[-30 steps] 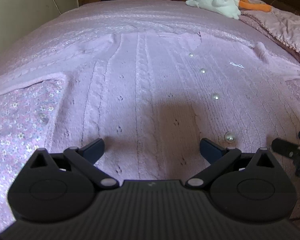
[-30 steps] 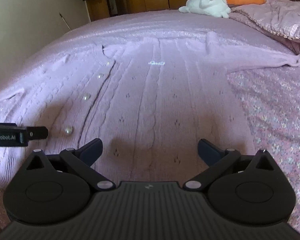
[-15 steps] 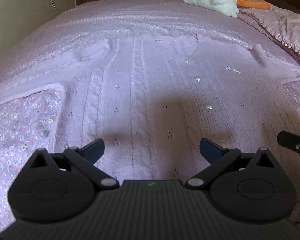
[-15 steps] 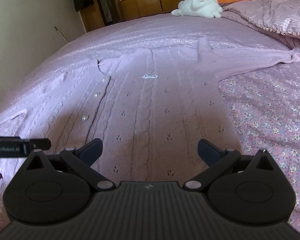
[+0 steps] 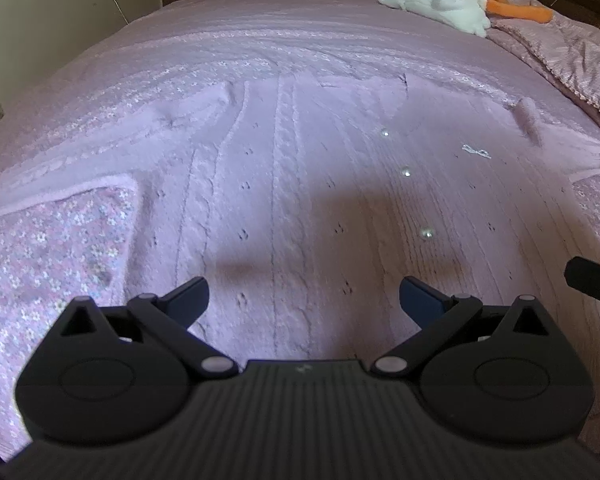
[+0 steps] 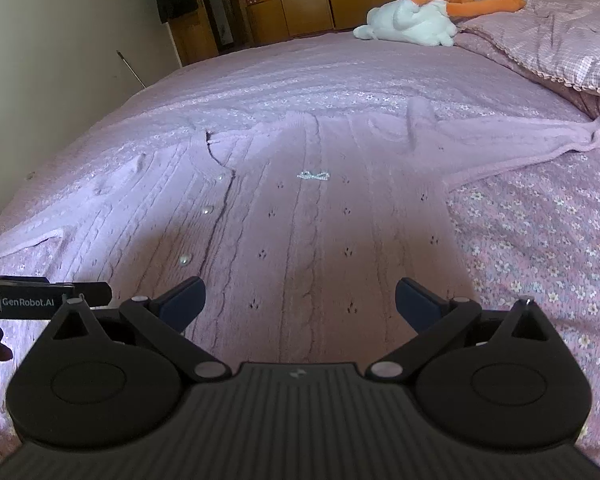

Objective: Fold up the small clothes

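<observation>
On the bed (image 5: 340,32), the cardigan (image 5: 284,184) lies flat (neckline farthest from the cameras).

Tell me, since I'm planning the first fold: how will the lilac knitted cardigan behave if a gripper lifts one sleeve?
The cardigan looks like soft cable knit lying flat and following the bedspread, so it will probably drape limply rather than hold shape. The sleeve is long and thin, so it would likely stretch and drag the body. The pearl buttons may catch slightly.
</observation>
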The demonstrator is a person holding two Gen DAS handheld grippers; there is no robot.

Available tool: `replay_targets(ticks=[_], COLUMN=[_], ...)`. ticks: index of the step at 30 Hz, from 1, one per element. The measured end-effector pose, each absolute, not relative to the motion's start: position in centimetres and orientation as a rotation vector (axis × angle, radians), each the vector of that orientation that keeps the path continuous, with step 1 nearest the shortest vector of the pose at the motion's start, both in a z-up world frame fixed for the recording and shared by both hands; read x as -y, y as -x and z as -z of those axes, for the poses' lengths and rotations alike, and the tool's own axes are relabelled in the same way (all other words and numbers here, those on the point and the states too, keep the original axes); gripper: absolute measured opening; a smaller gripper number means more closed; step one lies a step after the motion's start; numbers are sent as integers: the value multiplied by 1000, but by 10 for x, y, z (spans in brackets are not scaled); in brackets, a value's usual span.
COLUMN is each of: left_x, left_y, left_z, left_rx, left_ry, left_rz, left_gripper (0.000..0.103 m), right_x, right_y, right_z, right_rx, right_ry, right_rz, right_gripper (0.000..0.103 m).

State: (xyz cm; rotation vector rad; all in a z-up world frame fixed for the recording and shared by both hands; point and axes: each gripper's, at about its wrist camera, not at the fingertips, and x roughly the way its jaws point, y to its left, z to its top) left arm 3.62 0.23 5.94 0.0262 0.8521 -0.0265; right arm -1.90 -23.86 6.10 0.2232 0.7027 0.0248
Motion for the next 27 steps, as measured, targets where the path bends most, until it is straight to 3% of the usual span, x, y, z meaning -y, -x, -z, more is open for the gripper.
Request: replay_targets(ticks=[14, 27], left_x=[5, 25], left_y=[-75, -103], left_z=[-71, -59], left_rx=[-848, -867], left_ry=[-54, -75], left_rz=[-15, 11], left_gripper=[103, 103], right_x=[290, 431], right_y=[-13, -47], right_z=[-57, -35], right_rx=[-721, -647], right_ry=[-289, -333], right_rz=[-7, 273], right_gripper=[103, 103])
